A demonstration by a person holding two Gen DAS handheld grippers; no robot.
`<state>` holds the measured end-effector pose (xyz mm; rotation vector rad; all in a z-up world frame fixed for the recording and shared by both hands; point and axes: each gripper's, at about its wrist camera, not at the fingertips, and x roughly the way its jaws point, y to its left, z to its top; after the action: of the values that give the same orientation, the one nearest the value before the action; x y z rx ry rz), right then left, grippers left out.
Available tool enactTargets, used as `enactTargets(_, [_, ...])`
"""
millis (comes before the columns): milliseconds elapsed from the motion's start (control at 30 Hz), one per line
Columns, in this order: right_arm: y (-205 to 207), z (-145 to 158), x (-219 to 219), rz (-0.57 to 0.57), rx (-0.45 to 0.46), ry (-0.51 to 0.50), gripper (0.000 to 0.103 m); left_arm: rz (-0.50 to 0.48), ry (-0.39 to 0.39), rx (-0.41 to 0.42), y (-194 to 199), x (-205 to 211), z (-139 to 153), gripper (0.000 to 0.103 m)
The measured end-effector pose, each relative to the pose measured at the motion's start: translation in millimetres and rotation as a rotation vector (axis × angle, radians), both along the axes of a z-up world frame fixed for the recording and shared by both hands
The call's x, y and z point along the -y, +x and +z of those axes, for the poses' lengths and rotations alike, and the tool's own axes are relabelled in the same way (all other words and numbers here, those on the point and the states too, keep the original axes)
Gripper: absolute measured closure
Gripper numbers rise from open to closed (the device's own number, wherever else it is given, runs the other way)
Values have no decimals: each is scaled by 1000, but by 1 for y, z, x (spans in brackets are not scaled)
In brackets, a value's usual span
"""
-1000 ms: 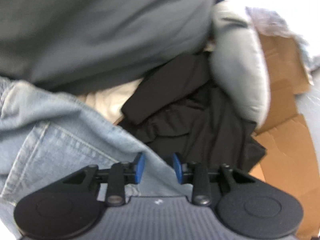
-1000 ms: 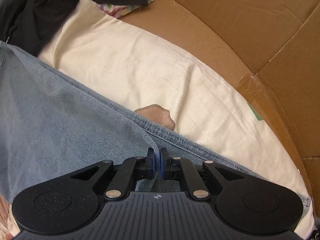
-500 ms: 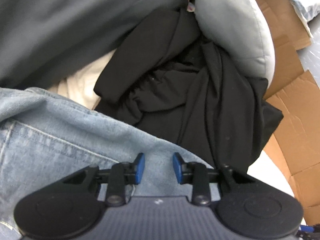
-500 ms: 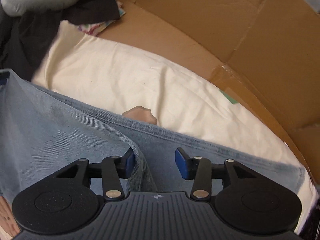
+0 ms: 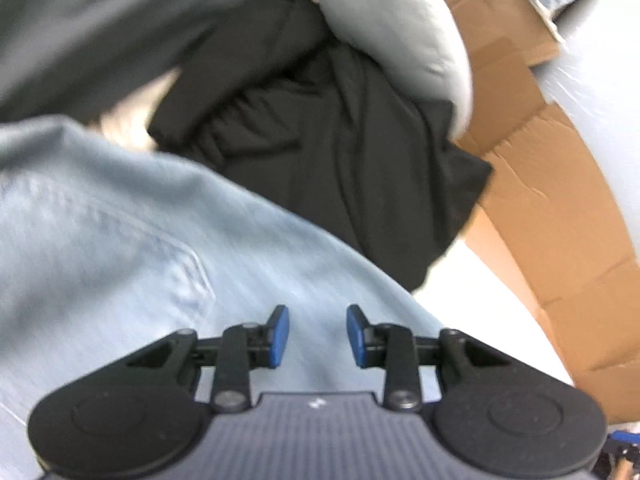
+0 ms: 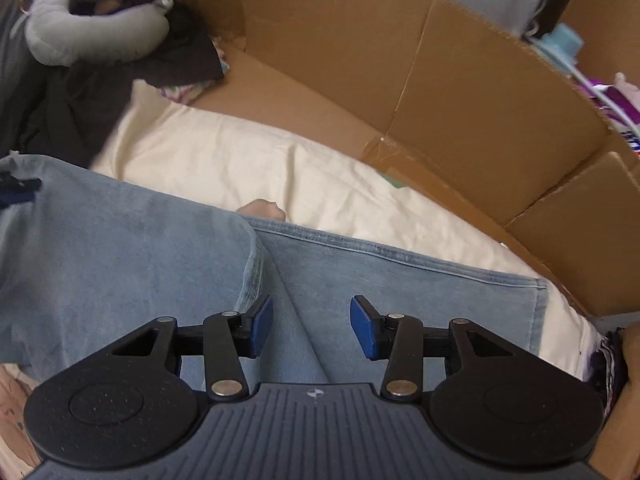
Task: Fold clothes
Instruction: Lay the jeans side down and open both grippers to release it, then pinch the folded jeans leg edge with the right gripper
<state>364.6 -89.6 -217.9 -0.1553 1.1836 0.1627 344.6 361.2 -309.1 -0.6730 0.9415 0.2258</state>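
The jeans point(image 6: 400, 288) lie on the cream sheet point(image 6: 280, 168) inside the cardboard box point(image 6: 460, 92), one layer lapped over the other with its hem just under the right gripper point(image 6: 311, 326), whose fingers stand wide with nothing between them. The left gripper point(image 5: 318, 336) hovers over the pocket end of the denim, fingers narrowly parted and pinching nothing, the black garment point(image 5: 340, 152) just beyond. To fold well, I would nip each gripper onto a true edge through both layers, lift level and together, and lay the fold square so the seams line up
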Motion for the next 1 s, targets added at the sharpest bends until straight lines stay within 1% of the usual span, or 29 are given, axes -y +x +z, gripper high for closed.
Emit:
enactTargets(67, [-12, 4, 4, 21, 17, 27, 53, -27, 1, 9, -5, 14, 1, 69])
enactTargets(167, [-27, 1, 0, 88, 20, 0, 53, -72, 6, 25, -13, 35, 3, 67])
enactTargets(267, [-42, 0, -5, 155, 29, -18, 53, -116, -6, 28, -20, 54, 7, 66])
enactTargets(367, [-54, 2, -8, 209, 5, 10, 53, -166, -9, 35, -28, 73, 14, 65])
enactTargets(433, [-64, 3, -10, 242, -10, 17, 53, -203, -6, 44, -33, 86, 19, 60])
enactTargets(500, [-78, 5, -8, 257, -16, 38, 53, -237, -6, 49, -37, 98, 20, 58])
enactTargets(633, [-105, 3, -1, 250, 0, 31, 53, -259, -57, 44, -42, 113, 16, 58])
enactTargets(767, [-135, -4, 5, 251, 6, 42, 53, -310, -53, 49, -53, 132, 18, 57])
enactTargets(833, [-150, -8, 7, 273, 12, 42, 53, -324, -54, 42, -62, 140, 19, 56])
enactTargets(900, [-165, -11, 8, 288, 26, 40, 53, -336, -55, 33, -60, 148, 16, 56])
enactTargets(967, [-176, -15, 12, 272, 26, 69, 53, -360, -51, 27, -65, 158, 17, 56])
enactTargets(1000, [-183, -17, 13, 278, 35, 67, 53, -376, -53, 25, -69, 164, 18, 56])
